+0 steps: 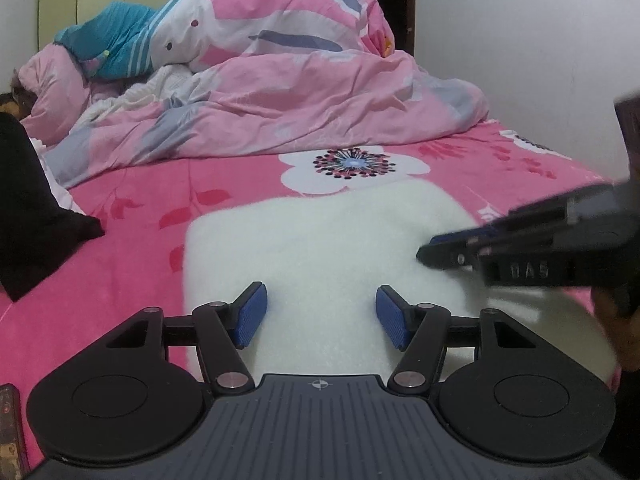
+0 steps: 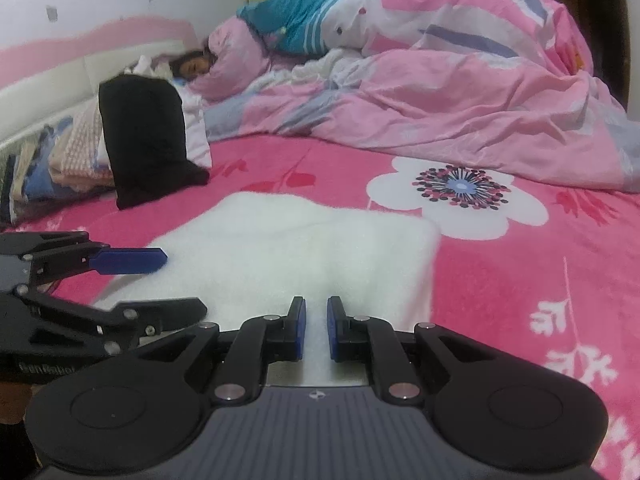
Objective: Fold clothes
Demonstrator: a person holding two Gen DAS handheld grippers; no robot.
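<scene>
Left wrist view: the white fleecy garment [image 1: 320, 248] lies flat as a neat rectangle on the pink bed sheet [image 1: 140, 208], seemingly already folded. Over its near edge the left gripper [image 1: 321, 316] holds its jaws spread and empty. Beside it, the right gripper [image 2: 316, 328] has its jaws nearly pressed together, probably pinching nothing, perhaps to smooth the cloth. A crumpled duvet [image 1: 300, 112] lies beyond.

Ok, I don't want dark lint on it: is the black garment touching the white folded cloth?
Apart. The right wrist view shows a strip of pink bedsheet between the black garment and the white folded cloth.
</scene>
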